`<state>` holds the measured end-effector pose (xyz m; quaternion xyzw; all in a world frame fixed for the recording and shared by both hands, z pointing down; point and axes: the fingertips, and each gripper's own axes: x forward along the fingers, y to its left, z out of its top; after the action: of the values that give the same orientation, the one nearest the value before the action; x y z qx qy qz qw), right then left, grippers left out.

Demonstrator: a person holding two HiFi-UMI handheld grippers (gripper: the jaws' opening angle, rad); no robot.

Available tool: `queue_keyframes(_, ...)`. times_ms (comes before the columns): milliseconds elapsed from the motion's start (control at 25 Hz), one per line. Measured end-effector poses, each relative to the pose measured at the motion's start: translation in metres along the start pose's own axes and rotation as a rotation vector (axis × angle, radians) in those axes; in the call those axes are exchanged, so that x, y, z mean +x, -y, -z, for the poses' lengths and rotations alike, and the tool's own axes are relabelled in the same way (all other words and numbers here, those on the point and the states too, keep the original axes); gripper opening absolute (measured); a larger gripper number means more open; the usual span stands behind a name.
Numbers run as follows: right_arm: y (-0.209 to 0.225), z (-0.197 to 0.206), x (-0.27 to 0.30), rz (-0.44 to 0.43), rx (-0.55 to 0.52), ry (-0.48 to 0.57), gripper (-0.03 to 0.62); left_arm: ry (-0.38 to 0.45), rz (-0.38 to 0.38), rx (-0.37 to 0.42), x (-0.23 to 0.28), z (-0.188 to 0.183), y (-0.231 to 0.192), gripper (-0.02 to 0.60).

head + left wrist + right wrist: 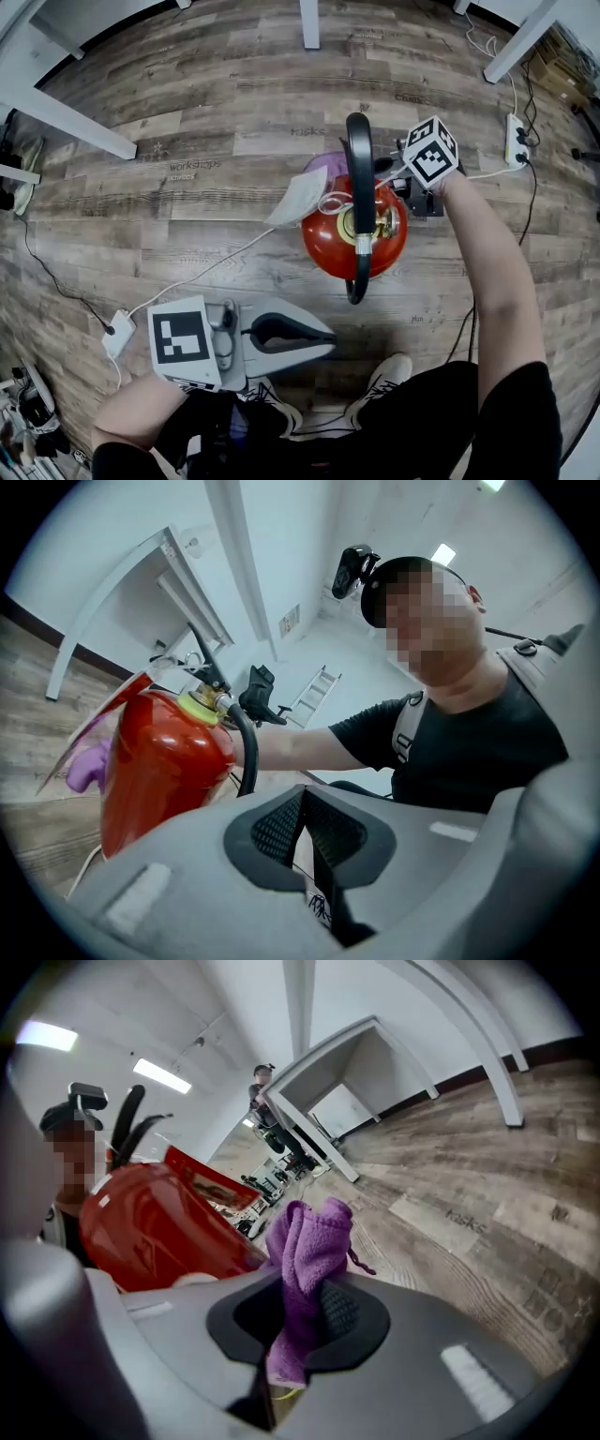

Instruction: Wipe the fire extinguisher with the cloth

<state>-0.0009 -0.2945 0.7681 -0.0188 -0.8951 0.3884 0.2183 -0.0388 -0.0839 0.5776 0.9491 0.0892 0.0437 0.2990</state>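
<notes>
The fire extinguisher (325,246) is standing upright on the wood floor (187,112) at the centre of the head view. The right gripper (302,1283) is clamping the purple cloth (305,1241) in its jaws, just beside the red cylinder. The left gripper (302,801) is hovering at lower left, its jaws closed together on nothing.

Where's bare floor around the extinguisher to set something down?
Biggest free patch: planks left of the fire extinguisher, between the slanted white table leg and the white cable. Also open beyond it, between the centre leg and right leg. Crowded: right side, with the arm and power strip; and near the shoes.
</notes>
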Motion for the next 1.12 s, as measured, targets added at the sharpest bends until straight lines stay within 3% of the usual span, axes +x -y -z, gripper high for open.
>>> queue_keyframes(160, 0.064, 0.058, 0.029, 0.081, 0.125, -0.006, 0.041, 0.004, -0.048, -0.045, -0.01, 0.007, -0.005, -0.003)
queue_keyframes(320, 0.142, 0.131, 0.037, 0.287, 0.236, -0.035, 0.041, -0.009, -0.092, -0.085, -0.019, 0.016, -0.008, -0.003)
queue_keyframes(440, 0.121, 0.122, 0.045, 0.312, 0.3, 0.019, 0.043, -0.008, -0.114, -0.094, -0.022, 0.017, -0.01, -0.003)
queue_keyframes(600, 0.106, 0.107, 0.036, 0.281, 0.272, 0.067, 0.043, -0.002, -0.109, -0.08, -0.017, 0.013, -0.009, -0.003)
queue_keyframes(680, 0.081, 0.085, 0.021, 0.206, 0.227, 0.123, 0.043, -0.005, -0.09, -0.065, -0.011, 0.013, -0.007, -0.003)
queue_keyframes(840, -0.01, 0.022, -0.033, 0.053, 0.103, 0.306, 0.043, -0.036, -0.046, -0.051, 0.001, 0.021, -0.006, -0.003)
queue_keyframes(1000, -0.11, -0.028, -0.102, 0.004, -0.068, 0.497, 0.043, -0.034, 0.001, -0.039, 0.015, 0.019, -0.008, -0.003)
queue_keyframes(1120, -0.172, -0.044, -0.126, 0.014, -0.206, 0.527, 0.043, -0.02, 0.05, -0.042, 0.025, 0.014, -0.007, -0.003)
